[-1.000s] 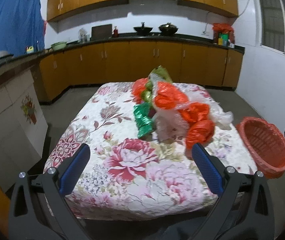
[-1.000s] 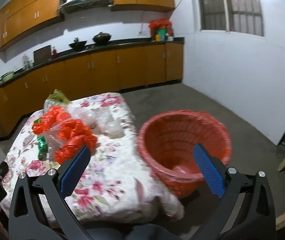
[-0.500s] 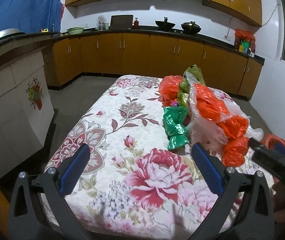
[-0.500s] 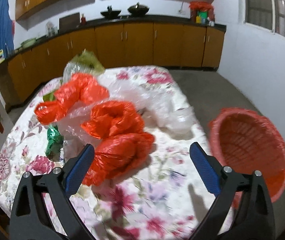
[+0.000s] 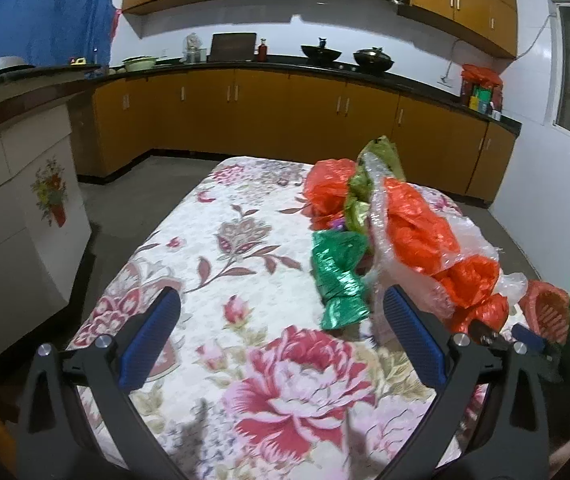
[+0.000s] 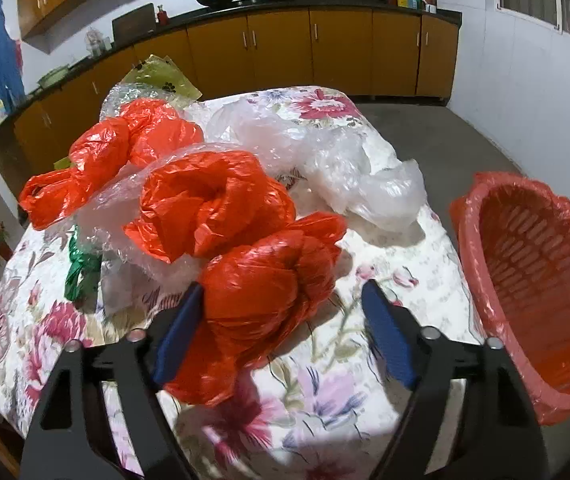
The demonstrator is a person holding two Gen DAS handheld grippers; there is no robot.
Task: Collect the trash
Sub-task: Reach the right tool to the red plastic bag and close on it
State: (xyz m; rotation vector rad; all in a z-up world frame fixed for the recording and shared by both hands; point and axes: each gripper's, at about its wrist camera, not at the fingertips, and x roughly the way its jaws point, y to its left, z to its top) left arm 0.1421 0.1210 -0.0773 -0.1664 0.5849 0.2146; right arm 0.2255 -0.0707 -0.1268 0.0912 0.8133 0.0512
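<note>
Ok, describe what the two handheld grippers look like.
Both match: the left gripper and right gripper have matte black angular arms with cut-out openings, silver round screw heads at the joints, and ribbed blue pads on the fingers. No cables, sleeves or hands show.

We get two wrist fisheyes, both tilted down over the table (image 5: 213, 248). Left sits further back, bags (image 5: 417, 224) ahead-right of its fingers. Right is close, bags (image 6: 261, 280) between its fingers, basket (image 6: 525, 280) right. Both share bags, basket, cabinets.
</note>
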